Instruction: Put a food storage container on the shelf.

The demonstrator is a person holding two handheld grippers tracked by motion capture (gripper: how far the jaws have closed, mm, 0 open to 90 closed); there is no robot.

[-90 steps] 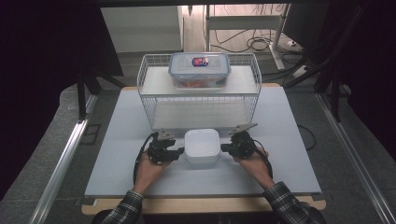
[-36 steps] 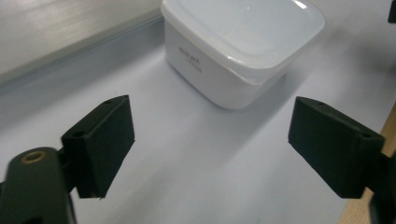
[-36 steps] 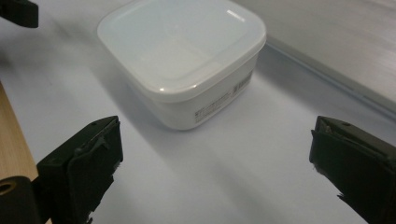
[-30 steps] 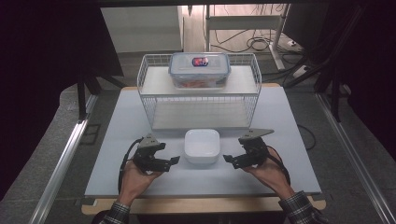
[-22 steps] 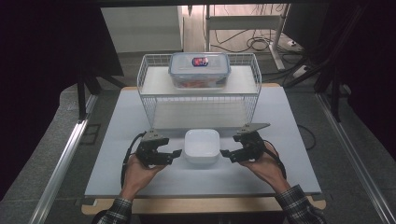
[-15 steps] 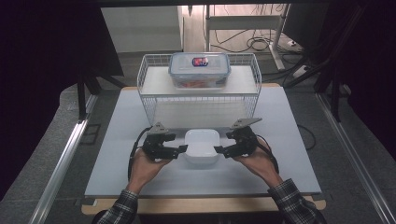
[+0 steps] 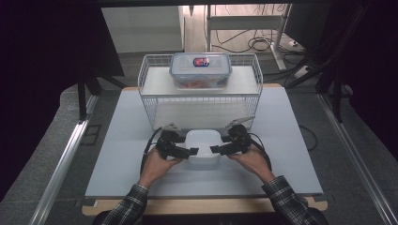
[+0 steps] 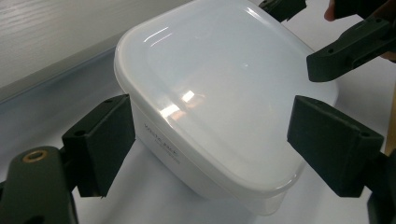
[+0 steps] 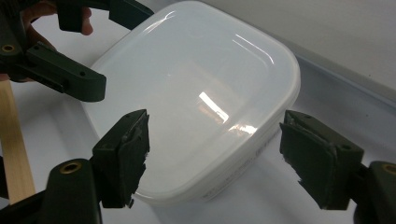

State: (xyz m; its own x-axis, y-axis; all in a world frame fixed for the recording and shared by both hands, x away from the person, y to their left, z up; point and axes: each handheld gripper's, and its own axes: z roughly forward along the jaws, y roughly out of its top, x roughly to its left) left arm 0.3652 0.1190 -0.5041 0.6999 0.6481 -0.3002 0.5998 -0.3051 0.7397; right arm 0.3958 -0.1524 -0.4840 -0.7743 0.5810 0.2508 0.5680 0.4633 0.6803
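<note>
We held our left gripper and right gripper low, pointing at each other, left jaws just opening wider, right jaws just closing.

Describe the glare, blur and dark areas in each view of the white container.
High view: room edges fall into deep shadow, the table is evenly lit, and the white container looks washed out. Left gripper view: bright glare streaks on the lid, near black pads slightly soft. Right gripper view: similar reflections on the lid, background soft.
</note>
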